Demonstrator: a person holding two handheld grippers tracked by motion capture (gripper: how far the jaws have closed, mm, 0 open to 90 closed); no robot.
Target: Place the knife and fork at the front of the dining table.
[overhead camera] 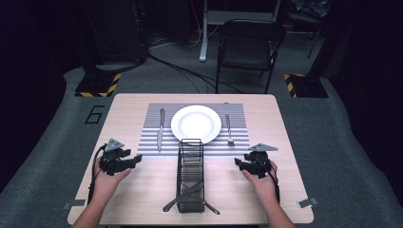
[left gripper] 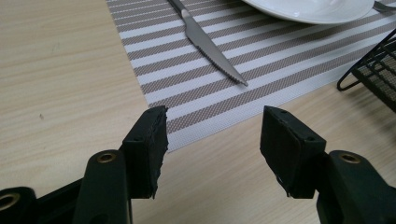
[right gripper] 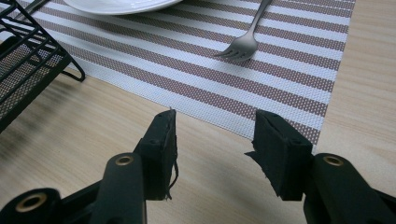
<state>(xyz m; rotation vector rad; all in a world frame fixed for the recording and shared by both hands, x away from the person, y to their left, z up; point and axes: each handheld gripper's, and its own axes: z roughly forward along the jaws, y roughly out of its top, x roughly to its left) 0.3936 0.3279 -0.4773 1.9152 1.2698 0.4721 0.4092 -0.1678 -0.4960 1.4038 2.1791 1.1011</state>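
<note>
The left hand-held gripper (overhead camera: 138,158) hung low over the worktop (overhead camera: 128,102), just off the near left corner of the mat (overhead camera: 152,111); its jaws stood about half open with nothing between them, and in the left gripper view only bare wood and the mat's edge lay between the pads. The right hand-held gripper (overhead camera: 237,164) hung near the mat's near right corner, jaws also about half open and empty; bare wood lay under it in the right gripper view. The knife (overhead camera: 160,128) lay on the left part of the mat, its tip pointing toward the left gripper and well short of the mat's near edge; the fork (overhead camera: 228,129) lay on the right part, tines toward the right gripper; the plate (overhead camera: 196,123) stood between them. The rack (overhead camera: 190,175), a black wire basket, stood in the middle of the worktop between the two grippers, its far end at the mat's near edge; some cutlery lay in its near end, handles sticking out. On each outer side of the rack the wood was free up to the worktop's side edges. Beyond the far edge a chair (overhead camera: 249,47) stood on the floor.
</note>
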